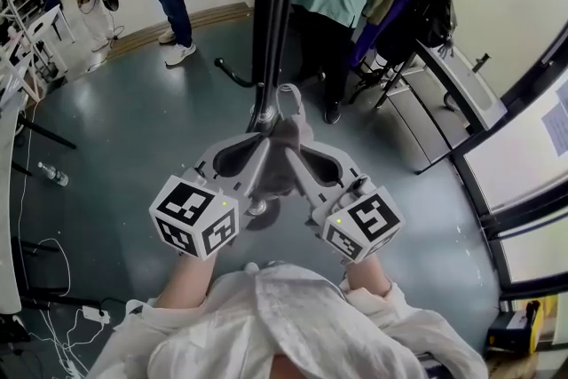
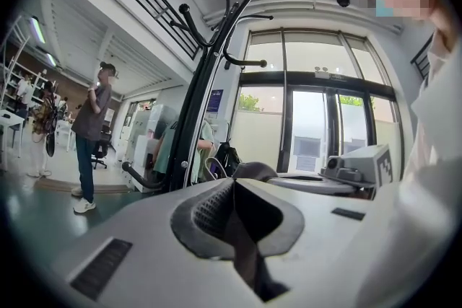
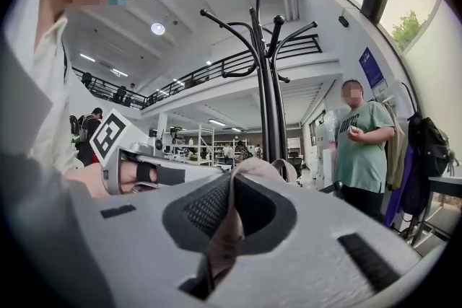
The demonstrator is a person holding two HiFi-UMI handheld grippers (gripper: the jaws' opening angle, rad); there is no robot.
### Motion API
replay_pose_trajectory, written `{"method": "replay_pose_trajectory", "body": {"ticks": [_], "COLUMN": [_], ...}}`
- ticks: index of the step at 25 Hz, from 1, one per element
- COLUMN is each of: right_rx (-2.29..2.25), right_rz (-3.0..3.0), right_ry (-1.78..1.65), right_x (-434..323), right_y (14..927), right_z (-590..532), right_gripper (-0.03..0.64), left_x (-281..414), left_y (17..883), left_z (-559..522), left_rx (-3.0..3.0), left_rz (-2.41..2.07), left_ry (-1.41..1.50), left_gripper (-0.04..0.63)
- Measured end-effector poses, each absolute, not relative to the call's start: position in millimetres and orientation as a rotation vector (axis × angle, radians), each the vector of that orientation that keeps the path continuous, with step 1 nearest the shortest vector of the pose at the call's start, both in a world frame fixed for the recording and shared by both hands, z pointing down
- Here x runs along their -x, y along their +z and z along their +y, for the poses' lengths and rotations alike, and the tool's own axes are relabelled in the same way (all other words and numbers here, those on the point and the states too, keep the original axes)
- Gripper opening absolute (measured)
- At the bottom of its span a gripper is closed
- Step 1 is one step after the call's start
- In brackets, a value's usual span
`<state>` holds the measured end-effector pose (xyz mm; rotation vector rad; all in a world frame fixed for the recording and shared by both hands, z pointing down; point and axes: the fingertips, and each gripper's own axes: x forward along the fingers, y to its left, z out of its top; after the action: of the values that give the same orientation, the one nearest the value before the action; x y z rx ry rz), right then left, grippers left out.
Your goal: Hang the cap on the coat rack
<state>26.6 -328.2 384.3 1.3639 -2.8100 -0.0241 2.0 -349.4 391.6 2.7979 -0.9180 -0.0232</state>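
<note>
Cap (image 1: 282, 160) stretched between left tool (image 2: 234, 187) and right tool (image 3: 232, 184), pinched by both.

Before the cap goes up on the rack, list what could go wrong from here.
1. The left tongs and right tongs pinch only a thin fold of the cap; it may slip once one lets go.
2. The coat rack stands close ahead and its hooks sit well above; lifting may knock the pole.
3. A person in a green shirt stands just beyond the rack, where it might tip.
</note>
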Motion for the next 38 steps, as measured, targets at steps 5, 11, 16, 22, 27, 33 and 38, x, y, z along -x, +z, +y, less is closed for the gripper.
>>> {"method": "replay_pose_trajectory", "body": {"ticks": [5, 11, 16, 22, 27, 33, 38], "right_rx": [-1.324, -1.307, -1.307, -1.307, -1.307, -1.308, -1.322], "right_rz": [-2.816, -2.801, -2.796, -2.823, -2.845, -2.857, -2.843], "right_ry": [-0.033, -0.06, -0.066, -0.042, -0.033, -0.075, -0.173], "right_x": [-30.9, -31.8, -30.0, -30.9, -28.8, -28.9, -39.8], "right_y": [378.9, 377.9, 377.9, 377.6, 373.7, 359.2, 336.7], "right_z": [-334.6, -334.0, -327.5, -323.5, -320.1, -319.9, -323.4], "right_gripper": [0.011, 0.011, 0.011, 0.011, 0.011, 0.011, 0.011], "left_x": [-8.7, -8.6, -4.3, -5.5, -10.3, -11.5, -20.2], "left_y": [391.1, 389.3, 386.0, 379.5, 379.0, 367.3, 347.5], "left_z": [-359.1, -361.3, -357.1, -354.2, -348.4, -345.7, -346.2], "left_rx": [-2.768, -2.75, -2.74, -2.745, -2.776, -2.827, -2.877], "left_rz": [-0.952, -0.979, -0.981, -0.985, -0.949, -0.912, -0.89], "left_ry": [-0.011, -0.006, -0.026, -0.043, -0.014, -0.023, -0.047], "left_gripper": [0.015, 0.015, 0.015, 0.015, 0.015, 0.015, 0.015]}}
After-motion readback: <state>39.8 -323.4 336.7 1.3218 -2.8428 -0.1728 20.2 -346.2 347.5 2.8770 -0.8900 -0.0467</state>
